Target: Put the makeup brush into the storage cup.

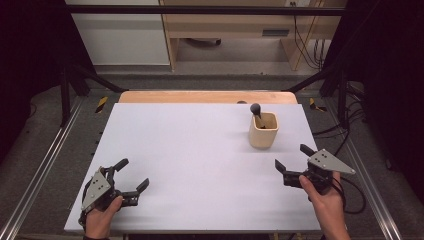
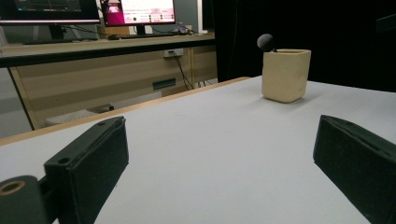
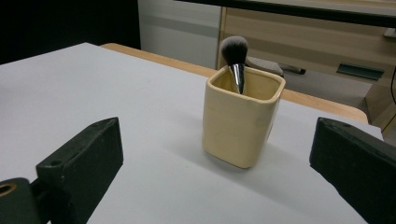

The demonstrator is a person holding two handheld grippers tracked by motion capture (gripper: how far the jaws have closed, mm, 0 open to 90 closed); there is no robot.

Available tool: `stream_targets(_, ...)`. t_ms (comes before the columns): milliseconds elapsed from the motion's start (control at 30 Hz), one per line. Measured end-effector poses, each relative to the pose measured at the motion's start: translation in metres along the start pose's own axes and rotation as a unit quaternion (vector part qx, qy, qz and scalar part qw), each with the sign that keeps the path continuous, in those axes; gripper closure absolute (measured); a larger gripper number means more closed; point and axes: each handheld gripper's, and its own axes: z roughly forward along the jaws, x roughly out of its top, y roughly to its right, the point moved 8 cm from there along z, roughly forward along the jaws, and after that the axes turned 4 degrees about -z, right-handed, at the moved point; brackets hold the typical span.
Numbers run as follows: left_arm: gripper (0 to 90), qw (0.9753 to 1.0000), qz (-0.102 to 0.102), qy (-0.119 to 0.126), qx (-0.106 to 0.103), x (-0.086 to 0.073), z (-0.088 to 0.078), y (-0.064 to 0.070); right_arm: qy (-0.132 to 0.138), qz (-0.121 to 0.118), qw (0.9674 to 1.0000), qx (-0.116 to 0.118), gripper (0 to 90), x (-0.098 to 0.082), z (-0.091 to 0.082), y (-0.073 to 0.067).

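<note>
Dark curtains and metal frame rails close in a white bench (image 1: 200, 165) with a wooden strip along its far edge; beyond it stand a pale desk and monitors. Both tongs rest low near the bench's near edge, each held in a hand. Left tongs (image 1: 129, 176) have their jaws spread wide with nothing between them. Right tongs (image 1: 293, 157) are likewise spread wide and empty. A cream square cup (image 1: 263, 129) stands upright just ahead of the right tongs, near but not touching, and well apart from the left tongs. In the cup a brush (image 3: 235, 56) leans, bristle head up.
</note>
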Motion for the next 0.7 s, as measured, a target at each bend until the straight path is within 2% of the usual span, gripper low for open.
stream_targets(700, 3.0, 1.0000, 0.000, 0.000, 0.000, 0.000, 0.000, 0.000, 0.011, 0.000, 0.9999, -0.005, 3.5, -0.019, -0.012, 0.000)
